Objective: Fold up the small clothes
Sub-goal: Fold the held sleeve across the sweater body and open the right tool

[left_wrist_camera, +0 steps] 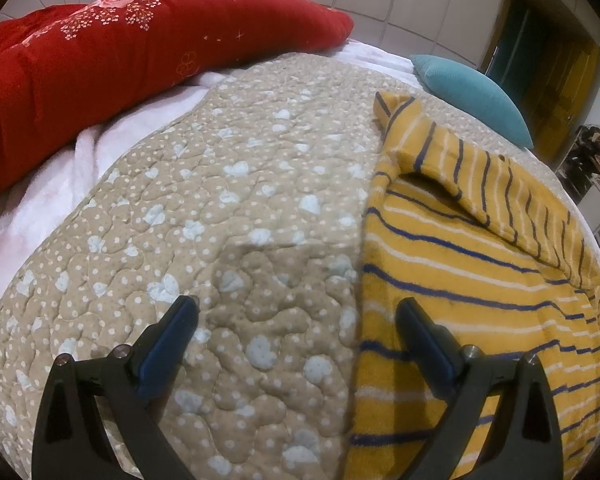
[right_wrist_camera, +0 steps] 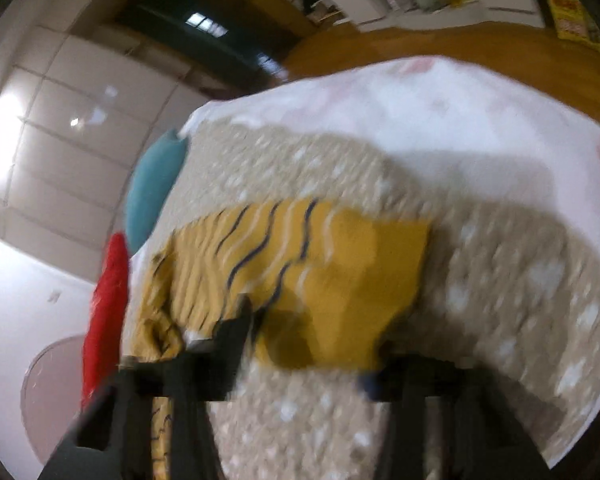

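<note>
A yellow garment (left_wrist_camera: pixel 460 264) with blue and white stripes lies on the beige quilt (left_wrist_camera: pixel 220 200), with one sleeve folded across its top. My left gripper (left_wrist_camera: pixel 296 308) hovers open over the garment's left edge. One finger is above the quilt and the other above the stripes, and nothing is gripped. The right wrist view is blurred by motion. In it a flap of the garment (right_wrist_camera: pixel 340 264) lies over the tips of my right gripper (right_wrist_camera: pixel 308 336) and hides one finger. The jaws look shut on that near edge of the cloth.
A red flowered pillow (left_wrist_camera: pixel 120 52) and a teal cushion (left_wrist_camera: pixel 472 92) lie along the far side of the bed. A white blanket (left_wrist_camera: pixel 40 216) shows under the quilt. Past the bed's edge are a wooden floor (right_wrist_camera: pixel 500 52) and shelves.
</note>
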{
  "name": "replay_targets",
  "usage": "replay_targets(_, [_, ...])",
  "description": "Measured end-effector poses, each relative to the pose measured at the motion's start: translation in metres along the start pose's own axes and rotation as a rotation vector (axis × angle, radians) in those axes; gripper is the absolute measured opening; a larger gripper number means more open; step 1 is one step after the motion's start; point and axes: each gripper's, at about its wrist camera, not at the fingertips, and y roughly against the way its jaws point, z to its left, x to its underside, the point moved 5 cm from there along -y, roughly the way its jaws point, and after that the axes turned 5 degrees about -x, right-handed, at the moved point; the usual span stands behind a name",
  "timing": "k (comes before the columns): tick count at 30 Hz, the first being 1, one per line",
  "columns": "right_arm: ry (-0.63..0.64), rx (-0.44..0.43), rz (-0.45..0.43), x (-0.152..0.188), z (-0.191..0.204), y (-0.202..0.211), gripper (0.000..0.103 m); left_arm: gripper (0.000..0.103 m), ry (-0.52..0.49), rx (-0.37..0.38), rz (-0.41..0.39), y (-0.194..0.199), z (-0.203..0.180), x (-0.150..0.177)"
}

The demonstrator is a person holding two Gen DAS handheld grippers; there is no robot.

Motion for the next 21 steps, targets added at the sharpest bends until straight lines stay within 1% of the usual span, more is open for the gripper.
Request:
replay_targets(1, [0.010, 0.028, 0.008, -0.009, -0.001, -0.001, 0.006, 0.099, 0.000, 0.000, 0.000, 0.000, 0.000, 0.000])
replay_targets(2, [0.021, 0.044, -0.016, -0.020, 0.000, 0.003, 0.005, 0.099, 0.000, 0.000, 0.000, 0.000, 0.000, 0.000])
replay_targets(3, [0.037, 0.068, -0.059, -0.032, 0.003, 0.010, 0.005, 0.099, 0.001, 0.002, 0.000, 0.000, 0.000, 0.000])
replay_targets(5, [0.101, 0.159, -0.187, -0.064, 0.016, 0.034, 0.005, 0.099, 0.000, -0.001, 0.001, 0.000, 0.000, 0.001])
replay_targets(6, [0.127, 0.192, -0.229, -0.078, 0.025, 0.042, 0.005, 0.099, -0.001, -0.003, 0.001, 0.000, 0.000, 0.001])
replay_targets(8, [0.161, 0.205, -0.249, -0.093, 0.046, 0.045, 0.005, 0.099, -0.006, -0.010, 0.005, 0.001, -0.001, 0.001])
replay_targets(10, [0.215, 0.209, -0.252, -0.097, 0.076, 0.042, 0.005, 0.099, -0.006, -0.011, 0.006, 0.001, -0.001, 0.002])
replay_targets(11, [0.260, 0.204, -0.248, -0.095, 0.097, 0.038, 0.005, 0.099, -0.004, -0.008, 0.005, 0.001, -0.001, 0.002])
replay_targets(13, [0.348, 0.168, -0.222, -0.084, 0.139, 0.027, 0.005, 0.099, 0.001, -0.003, 0.004, 0.002, -0.001, 0.001])
replay_targets(14, [0.395, 0.135, -0.196, -0.075, 0.167, 0.017, 0.005, 0.099, 0.010, 0.005, 0.000, 0.003, -0.001, 0.001])
replay_targets(17, [0.525, 0.035, -0.107, -0.038, 0.242, -0.018, 0.005, 0.099, 0.058, 0.042, -0.010, 0.008, 0.004, -0.001])
replay_targets(18, [0.585, -0.002, -0.062, -0.017, 0.271, -0.035, 0.005, 0.099, 0.080, 0.061, -0.010, 0.010, 0.007, -0.002])
replay_targets(19, [0.620, -0.021, -0.031, -0.003, 0.287, -0.047, 0.005, 0.099, 0.108, 0.086, -0.008, 0.012, 0.011, -0.003])
replay_targets(21, [0.718, -0.077, 0.075, 0.049, 0.329, -0.087, 0.005, 0.099, 0.145, 0.129, -0.004, 0.016, 0.016, -0.004])
